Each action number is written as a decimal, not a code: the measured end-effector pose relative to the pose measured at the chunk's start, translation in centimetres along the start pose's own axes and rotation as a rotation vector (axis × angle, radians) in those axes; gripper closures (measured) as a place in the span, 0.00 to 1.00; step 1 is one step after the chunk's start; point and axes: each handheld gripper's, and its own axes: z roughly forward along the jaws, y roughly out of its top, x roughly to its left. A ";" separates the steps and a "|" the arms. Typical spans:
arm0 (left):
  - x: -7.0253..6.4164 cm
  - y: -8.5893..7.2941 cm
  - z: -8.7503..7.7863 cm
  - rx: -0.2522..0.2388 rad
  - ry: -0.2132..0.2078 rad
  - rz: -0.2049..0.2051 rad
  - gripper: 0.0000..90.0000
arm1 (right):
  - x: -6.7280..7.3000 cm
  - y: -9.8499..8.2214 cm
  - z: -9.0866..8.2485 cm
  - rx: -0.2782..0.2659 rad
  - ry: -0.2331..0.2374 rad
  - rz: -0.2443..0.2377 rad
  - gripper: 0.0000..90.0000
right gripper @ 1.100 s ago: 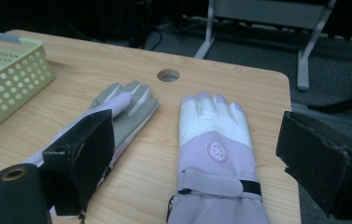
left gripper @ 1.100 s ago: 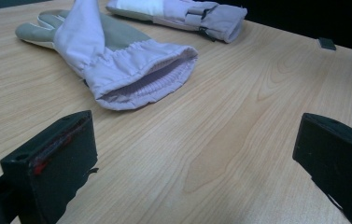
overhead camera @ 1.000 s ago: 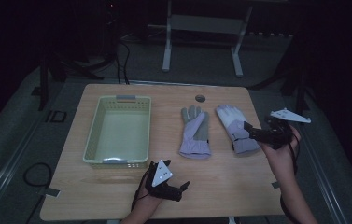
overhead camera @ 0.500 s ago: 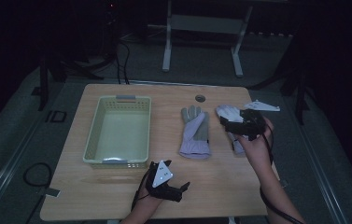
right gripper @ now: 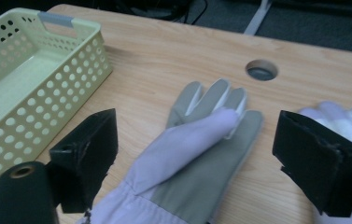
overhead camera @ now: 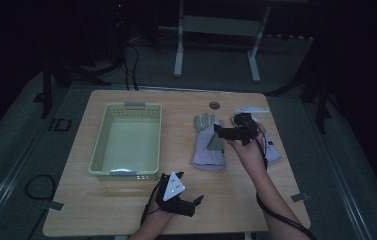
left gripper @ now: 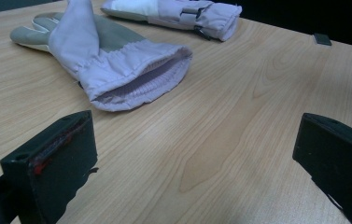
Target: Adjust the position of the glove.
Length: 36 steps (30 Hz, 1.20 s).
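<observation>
Both grippers show from above: the left gripper [overhead camera: 190,204] rests low on the wooden surface [overhead camera: 126,210], jaws spread, near its front edge; the right gripper [overhead camera: 225,131] hovers over a lavender glove [overhead camera: 207,147], jaws apart, beside a second glove [overhead camera: 271,150]. A pale basket [overhead camera: 126,142] sits to the left.

Left gripper view: wide-open jaws frame bare wood, the glove's cuff lying ahead.

Right gripper view: spread jaws bracket the glove's fingers, empty, near a round hole [right gripper: 261,70].

Pale perforated basket [overhead camera: 126,142] left on wooden table [overhead camera: 126,200]; round grommet hole [overhead camera: 214,105] near far edge.
</observation>
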 end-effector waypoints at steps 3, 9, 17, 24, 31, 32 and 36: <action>0.0 0.0 0.0 0.001 -0.001 -0.002 0.00 | 0.3 -0.2 1.3 0.017 0.010 0.016 0.16; 0.0 0.0 0.0 0.000 -0.001 0.000 0.00 | 0.9 -1.0 3.8 0.066 0.009 0.017 0.18; 0.0 0.0 0.0 0.001 -0.004 0.000 0.00 | 0.5 -2.2 6.9 0.129 -0.011 0.052 0.25; 0.1 0.0 0.0 0.003 -0.010 -0.006 0.00 | -0.5 -3.6 8.9 0.209 -0.036 0.103 0.37; 0.1 0.0 0.0 0.003 -0.010 -0.006 0.00 | -0.9 -4.6 9.8 0.243 -0.054 0.085 0.40; 0.1 0.0 0.0 0.003 -0.010 -0.007 0.00 | -0.8 -4.7 9.9 0.254 -0.058 0.080 0.41; 0.1 0.0 0.0 0.003 -0.010 -0.009 0.00 | -0.8 -5.0 10.1 0.249 -0.042 0.067 0.47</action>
